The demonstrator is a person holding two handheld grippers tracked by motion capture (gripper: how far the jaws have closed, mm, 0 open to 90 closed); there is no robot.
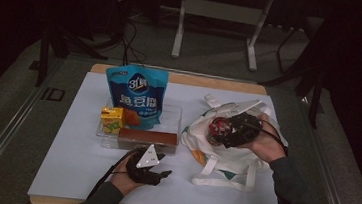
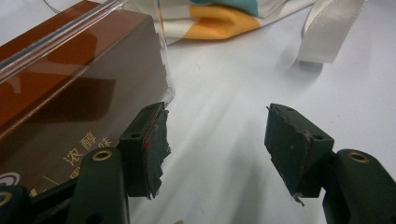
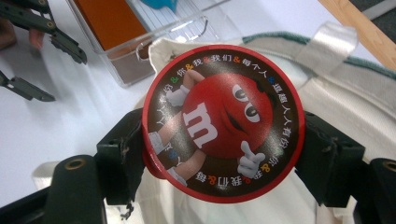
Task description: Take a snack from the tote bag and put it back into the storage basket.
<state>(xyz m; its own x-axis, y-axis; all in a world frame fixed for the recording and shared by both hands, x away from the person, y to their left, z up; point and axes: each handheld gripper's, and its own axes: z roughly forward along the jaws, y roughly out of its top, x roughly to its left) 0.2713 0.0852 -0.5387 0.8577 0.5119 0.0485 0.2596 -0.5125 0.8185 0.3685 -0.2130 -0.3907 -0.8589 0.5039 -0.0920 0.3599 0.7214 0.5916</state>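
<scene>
Left gripper (image 1: 159, 173) sits at the table's (image 1: 72, 172) near edge, jaws spread wide, nothing between them. Brown box (image 2: 70, 88) lies just beside its left jaw, in a clear tray (image 1: 178, 113). Right gripper (image 3: 219, 154) is clamped on a red M&M's tub (image 3: 223, 122), jaws pressing both sides, held over the open white tote bag (image 1: 233, 160). Yellow carton (image 1: 112, 119) and blue snack pouch (image 1: 137, 95) stand in the tray beyond the left gripper.

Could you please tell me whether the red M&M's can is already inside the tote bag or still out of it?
Out: the right gripper holds the M&M's can between its jaws above the tote bag.
</scene>
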